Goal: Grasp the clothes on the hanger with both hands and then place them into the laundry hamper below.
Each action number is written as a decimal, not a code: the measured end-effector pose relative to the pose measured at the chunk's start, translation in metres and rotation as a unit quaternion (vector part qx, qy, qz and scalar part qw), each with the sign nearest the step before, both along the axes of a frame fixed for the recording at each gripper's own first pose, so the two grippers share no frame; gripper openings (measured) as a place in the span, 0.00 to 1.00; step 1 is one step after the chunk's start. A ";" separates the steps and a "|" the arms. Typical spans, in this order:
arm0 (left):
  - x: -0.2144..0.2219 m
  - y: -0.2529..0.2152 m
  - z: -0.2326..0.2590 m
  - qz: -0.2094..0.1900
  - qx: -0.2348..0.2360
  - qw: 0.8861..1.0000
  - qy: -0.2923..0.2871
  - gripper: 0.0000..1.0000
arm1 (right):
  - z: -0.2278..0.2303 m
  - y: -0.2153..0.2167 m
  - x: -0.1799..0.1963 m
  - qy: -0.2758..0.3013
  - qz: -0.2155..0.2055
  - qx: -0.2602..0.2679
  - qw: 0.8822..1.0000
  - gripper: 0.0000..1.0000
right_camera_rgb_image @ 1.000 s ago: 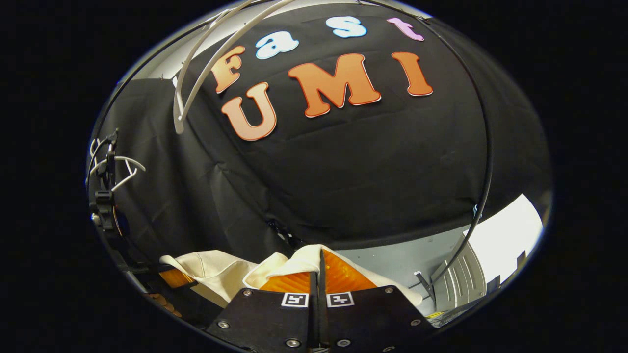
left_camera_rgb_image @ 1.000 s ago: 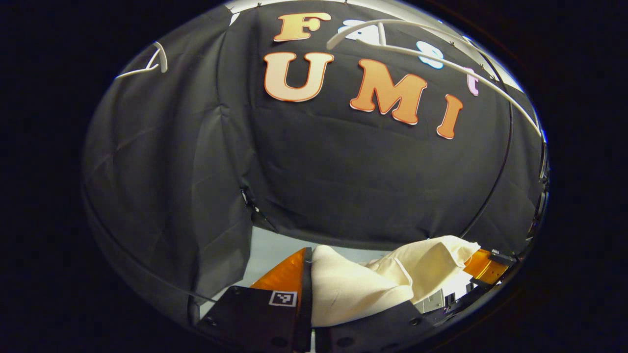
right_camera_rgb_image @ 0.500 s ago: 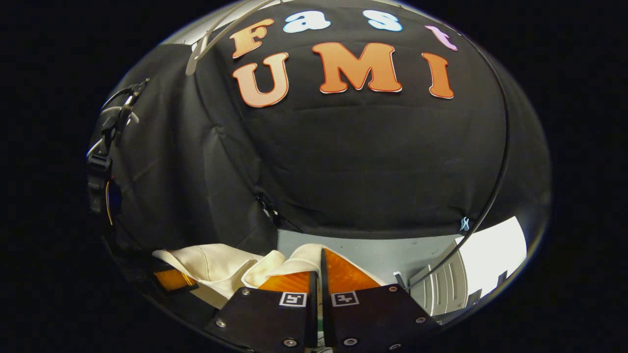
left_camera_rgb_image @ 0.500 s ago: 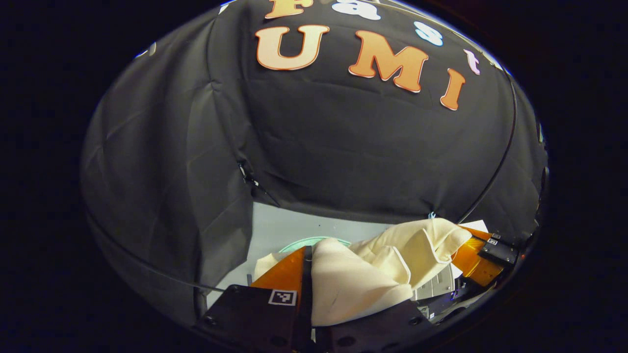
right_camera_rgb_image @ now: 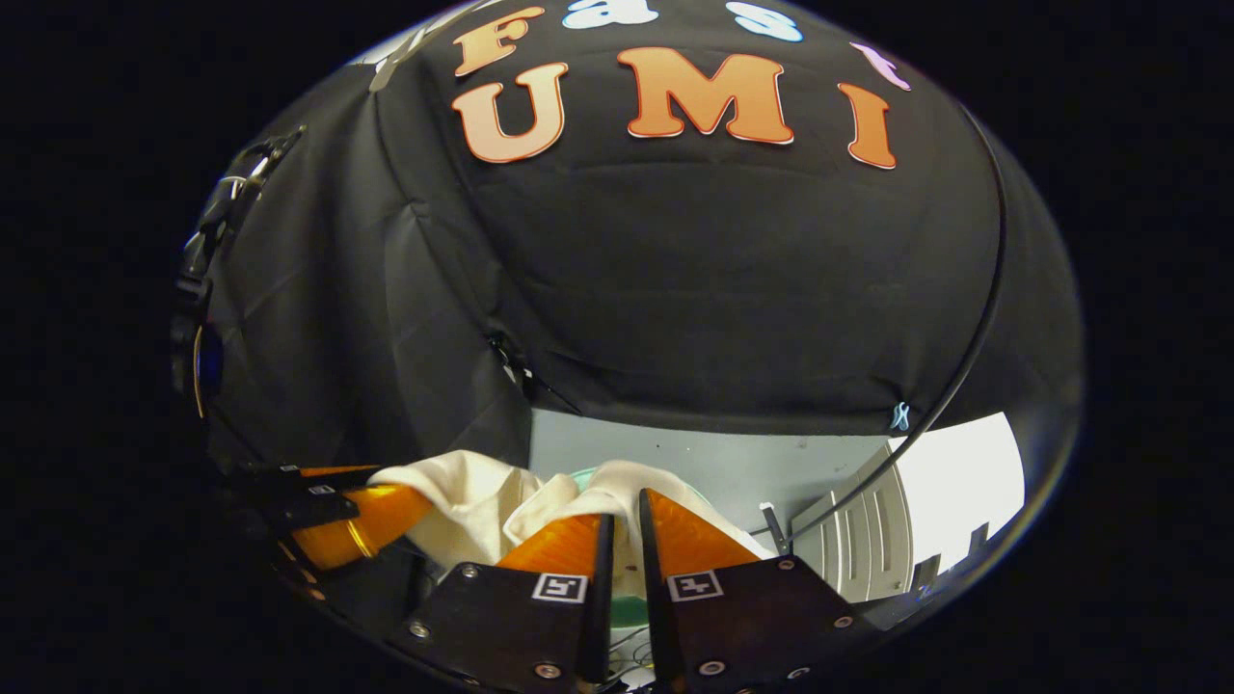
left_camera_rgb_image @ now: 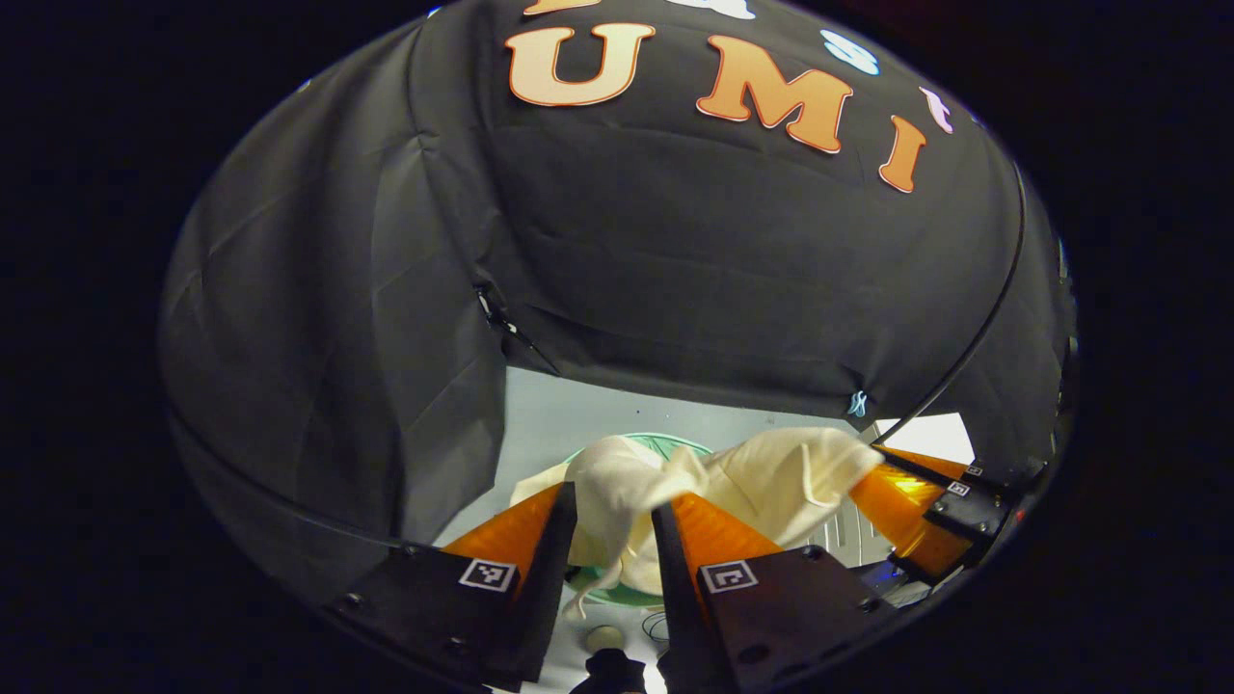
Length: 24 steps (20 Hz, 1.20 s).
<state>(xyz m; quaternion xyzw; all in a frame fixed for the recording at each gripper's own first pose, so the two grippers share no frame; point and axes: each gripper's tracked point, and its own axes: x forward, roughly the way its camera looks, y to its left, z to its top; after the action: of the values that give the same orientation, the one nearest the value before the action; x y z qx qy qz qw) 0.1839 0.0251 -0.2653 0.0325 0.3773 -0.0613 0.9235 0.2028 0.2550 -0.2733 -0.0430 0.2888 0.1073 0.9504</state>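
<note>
The left gripper (left_camera_rgb_image: pixel 614 496) has its jaws wide apart. The garment (left_camera_rgb_image: pixel 771 477) sags through the gap without either finger pressing it. From there the cream cloth runs rightward to the right gripper (left_camera_rgb_image: pixel 868 467), whose tips meet the cloth's far end.

In the right gripper view, the left gripper (right_camera_rgb_image: pixel 405 492) sits at the left edge, with the garment (right_camera_rgb_image: pixel 463 492) bunched between it and the right gripper (right_camera_rgb_image: pixel 622 506). The right jaws stand narrowly apart with cloth heaped over the tips. I cannot tell whether they are pinching it.

The garment hangs just above the green hamper (left_camera_rgb_image: pixel 675 440), whose rim curves beneath the cloth on the grey floor (left_camera_rgb_image: pixel 559 424). A bit of the hamper (right_camera_rgb_image: pixel 581 473) also peeks out behind the folds in the right gripper view.

The step in hand looks like the release. To do it well:
- Keep both grippers centred over the hamper mouth.
- Spread the right jaws as fully as the left, so neither end snags and drags the cloth over the rim.
- Lift straight up once the cloth falls free.
- The loose tail drooping between the left fingers could catch on them, so a small shake may help.

Counted:
- two grippers
- one garment
- one hamper
- one white slatted panel (right_camera_rgb_image: pixel 882 549) at the far right
</note>
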 end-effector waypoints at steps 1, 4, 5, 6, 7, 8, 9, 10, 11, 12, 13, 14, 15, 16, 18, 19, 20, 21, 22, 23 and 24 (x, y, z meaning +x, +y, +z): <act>0.000 0.001 0.001 0.001 0.000 1.000 -0.003 0.55 | 0.003 0.004 -0.001 -0.004 0.001 0.002 1.000 0.22; -0.003 -0.002 0.005 -0.001 0.003 1.000 -0.006 0.80 | 0.017 0.003 -0.002 -0.015 0.005 -0.005 1.000 0.36; -0.004 -0.002 0.006 -0.002 0.004 1.000 -0.008 0.88 | 0.015 0.003 -0.003 -0.018 0.005 -0.009 1.000 0.53; -0.003 -0.002 0.006 -0.003 0.005 1.000 -0.009 0.96 | 0.018 0.001 -0.003 -0.022 0.005 -0.012 1.000 0.52; -0.004 -0.002 0.006 -0.004 0.008 1.000 -0.010 0.97 | 0.018 0.000 -0.004 -0.024 0.004 -0.013 1.000 0.54; -0.004 -0.002 0.007 -0.003 0.011 1.000 -0.010 0.96 | 0.017 -0.002 -0.005 -0.024 0.003 -0.013 1.000 0.58; -0.006 0.000 0.005 -0.002 0.014 1.000 -0.011 1.00 | 0.018 -0.003 -0.006 -0.024 0.000 -0.011 1.000 0.62; -0.007 0.000 0.006 -0.001 0.016 1.000 -0.010 1.00 | 0.018 -0.005 -0.006 -0.024 -0.004 -0.010 1.000 0.64; -0.009 0.001 0.006 -0.001 0.015 1.000 -0.011 0.97 | 0.020 -0.006 -0.006 -0.026 -0.010 -0.007 1.000 0.69; -0.009 0.000 0.008 0.000 0.015 1.000 -0.012 0.98 | 0.018 -0.009 -0.006 -0.027 -0.014 -0.005 1.000 0.74; -0.010 0.002 0.009 0.001 0.017 1.000 -0.014 0.98 | 0.019 -0.013 -0.009 -0.027 -0.018 -0.003 0.999 0.83; -0.010 0.004 0.011 0.001 0.020 1.000 -0.016 0.98 | 0.020 -0.015 -0.010 -0.027 -0.021 -0.003 0.999 0.87; -0.012 0.006 0.011 0.003 0.024 1.000 -0.018 0.98 | 0.021 -0.017 -0.012 -0.029 -0.024 -0.003 0.999 0.90; -0.012 0.008 0.013 0.005 0.025 0.999 -0.020 0.98 | 0.023 -0.019 -0.014 -0.031 -0.026 -0.005 0.999 0.92; -0.010 0.009 0.017 0.009 0.029 0.999 -0.025 0.98 | 0.026 -0.022 -0.015 -0.032 -0.028 -0.007 0.999 0.93; -0.012 0.013 0.017 0.009 0.035 0.999 -0.029 0.98 | 0.026 -0.021 -0.017 -0.030 -0.026 -0.007 0.999 0.93; -0.013 0.015 0.018 0.009 0.039 0.999 -0.030 0.98 | 0.027 -0.019 -0.018 -0.029 -0.022 -0.005 0.999 0.93; -0.016 0.017 0.019 0.010 0.040 0.999 -0.031 1.00 | 0.029 -0.021 -0.022 -0.030 -0.023 -0.007 0.999 0.93; -0.017 0.019 0.021 0.012 0.038 0.999 -0.031 0.98 | 0.031 -0.023 -0.024 -0.034 -0.024 -0.010 0.999 0.93; -0.019 0.020 0.022 0.014 0.034 0.999 -0.030 0.98 | 0.033 -0.026 -0.027 -0.037 -0.026 -0.014 0.999 0.93; -0.020 0.020 0.024 0.015 0.030 0.999 -0.031 1.00 | 0.035 -0.027 -0.029 -0.039 -0.027 -0.016 0.999 0.93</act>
<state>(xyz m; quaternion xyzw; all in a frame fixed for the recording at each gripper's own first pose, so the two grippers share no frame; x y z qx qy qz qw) 0.1637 0.0452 -0.2412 0.0560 0.3506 -0.0353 0.9342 0.1740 0.2275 -0.2378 -0.0543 0.2543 0.0748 0.9627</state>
